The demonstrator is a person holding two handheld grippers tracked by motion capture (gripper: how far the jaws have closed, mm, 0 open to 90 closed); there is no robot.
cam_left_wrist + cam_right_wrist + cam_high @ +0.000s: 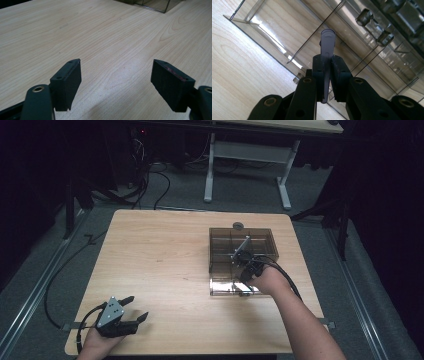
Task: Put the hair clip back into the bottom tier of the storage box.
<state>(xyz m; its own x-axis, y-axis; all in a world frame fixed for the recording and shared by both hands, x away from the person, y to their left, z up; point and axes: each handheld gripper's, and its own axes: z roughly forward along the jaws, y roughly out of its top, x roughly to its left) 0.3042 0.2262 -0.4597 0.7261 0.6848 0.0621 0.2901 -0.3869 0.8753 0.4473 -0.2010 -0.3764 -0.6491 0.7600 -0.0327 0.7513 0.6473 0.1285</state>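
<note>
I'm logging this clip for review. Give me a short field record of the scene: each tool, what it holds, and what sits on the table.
right tool: shut on a thin grey strip, above the clear box
left tool: open, nothing held, over bare wood
clear box: smoky plastic, divided into compartments, right half of the table
small round object: on the table just beyond the box

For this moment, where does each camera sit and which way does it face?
High view: above the person's side, facing forward and down on the table; both forearms, left gripper and right gripper show.
Left gripper view: rides the left gripper, looking along its open jaws over bare wood.
Right gripper view: rides the right gripper, looking down into the clear box, jaws shut on a flat plastic piece.
Shared: the clear box appears in the high view too, and its corner in the left gripper view.
</note>
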